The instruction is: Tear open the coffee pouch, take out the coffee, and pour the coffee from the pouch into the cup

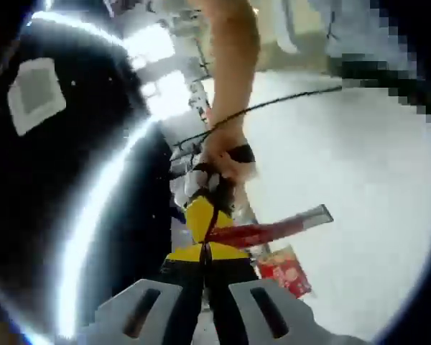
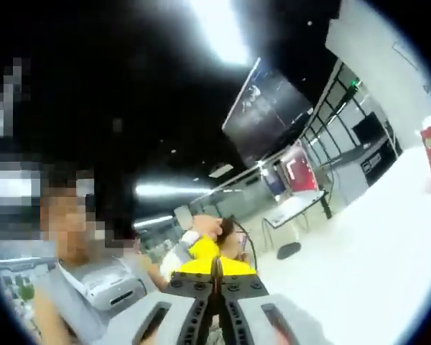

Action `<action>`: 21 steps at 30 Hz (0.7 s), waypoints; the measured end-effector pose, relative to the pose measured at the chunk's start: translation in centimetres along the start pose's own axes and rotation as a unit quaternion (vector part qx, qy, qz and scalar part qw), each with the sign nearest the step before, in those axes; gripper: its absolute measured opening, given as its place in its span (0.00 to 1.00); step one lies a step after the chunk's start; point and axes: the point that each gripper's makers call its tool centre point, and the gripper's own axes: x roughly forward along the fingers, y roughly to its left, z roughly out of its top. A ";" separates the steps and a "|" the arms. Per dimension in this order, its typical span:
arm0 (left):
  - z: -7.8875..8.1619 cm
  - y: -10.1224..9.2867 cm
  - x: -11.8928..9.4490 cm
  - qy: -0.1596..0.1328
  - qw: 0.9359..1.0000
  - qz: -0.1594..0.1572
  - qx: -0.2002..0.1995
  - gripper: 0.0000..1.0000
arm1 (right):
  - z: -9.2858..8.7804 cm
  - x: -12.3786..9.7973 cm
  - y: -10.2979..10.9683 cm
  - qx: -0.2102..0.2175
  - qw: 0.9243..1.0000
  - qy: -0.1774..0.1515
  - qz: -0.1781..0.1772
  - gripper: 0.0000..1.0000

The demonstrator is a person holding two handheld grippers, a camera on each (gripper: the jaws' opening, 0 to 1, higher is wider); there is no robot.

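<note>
A long, narrow red coffee pouch (image 1: 269, 230) with a pale silvery end shows in the left gripper view, stretched slantwise above the white counter (image 1: 359, 187), its red end pinched between yellow jaws and its silvery end free in the air. Just below it a second, squarer red pouch (image 1: 286, 272) with pale print lies flat on the counter. Whether the long pouch is torn open cannot be told.

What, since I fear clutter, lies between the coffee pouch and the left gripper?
A flat red packet on the white table, seen in the left gripper view below the coffee pouch.
</note>
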 end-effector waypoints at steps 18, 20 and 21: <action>-1.2 -0.3 1.5 -0.014 0.862 -0.119 -0.492 0.03 | -0.3 -0.5 -0.7 -0.083 0.993 -0.022 -0.082 0.01; -1.5 -0.3 1.4 -0.033 0.773 -0.143 -0.617 0.03 | -0.2 -0.6 -0.5 -0.100 0.991 -0.017 -0.087 0.01; -1.8 -0.3 1.4 -0.043 0.721 -0.151 -0.675 0.03 | -0.3 -0.6 -0.6 -0.107 0.990 -0.012 -0.095 0.01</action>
